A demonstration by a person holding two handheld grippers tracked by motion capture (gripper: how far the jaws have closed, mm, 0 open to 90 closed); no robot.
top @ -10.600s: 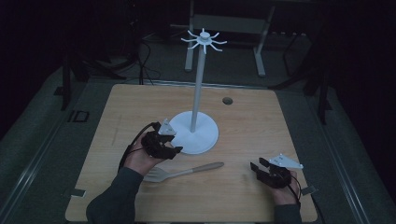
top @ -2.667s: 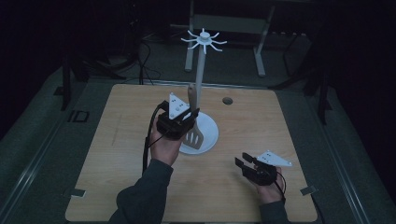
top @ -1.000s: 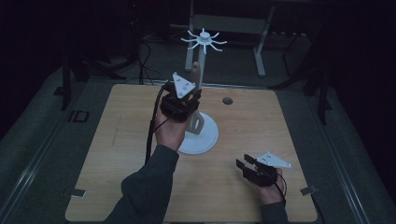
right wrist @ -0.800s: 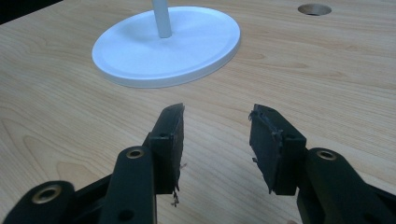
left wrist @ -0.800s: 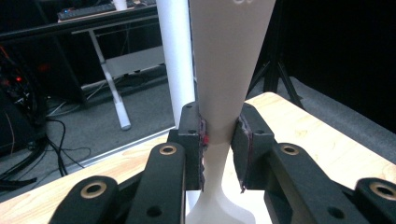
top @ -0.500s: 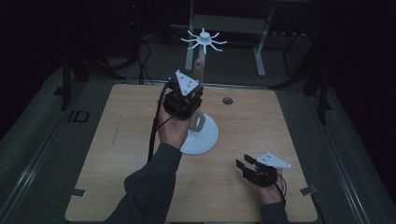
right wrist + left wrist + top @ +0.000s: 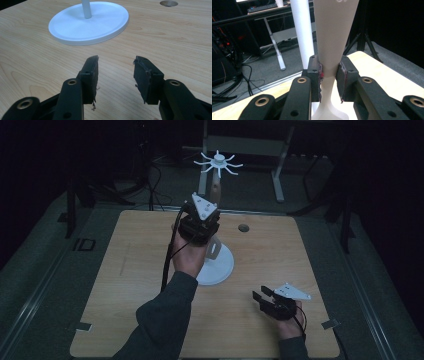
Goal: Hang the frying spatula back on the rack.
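Note:
My left gripper (image 7: 202,227) is raised above the table, shut on the narrow neck of a pale wooden spatula (image 7: 215,187). The spatula stands upright, handle up, close beside the pole of a white hook stand (image 7: 218,162). In the left gripper view the pads (image 7: 320,75) press both sides of the spatula (image 7: 334,37), with the stand's white pole (image 7: 302,32) just behind it. The blade end hangs below the gripper over the stand's round base (image 7: 222,267). My right gripper (image 7: 262,297) rests low at the table's front right, open with nothing between its fingers (image 7: 115,72).
The light wooden table (image 7: 125,310) has a small round hole (image 7: 243,227) near its far edge. The stand's base (image 7: 87,23) lies ahead of the right gripper. Desk legs and cables stand in the dark beyond the table.
The spatula, which lay on the table at first, now hangs upright in the left gripper beside the pole. Over the last second it edged slightly up. The right gripper has kept still.

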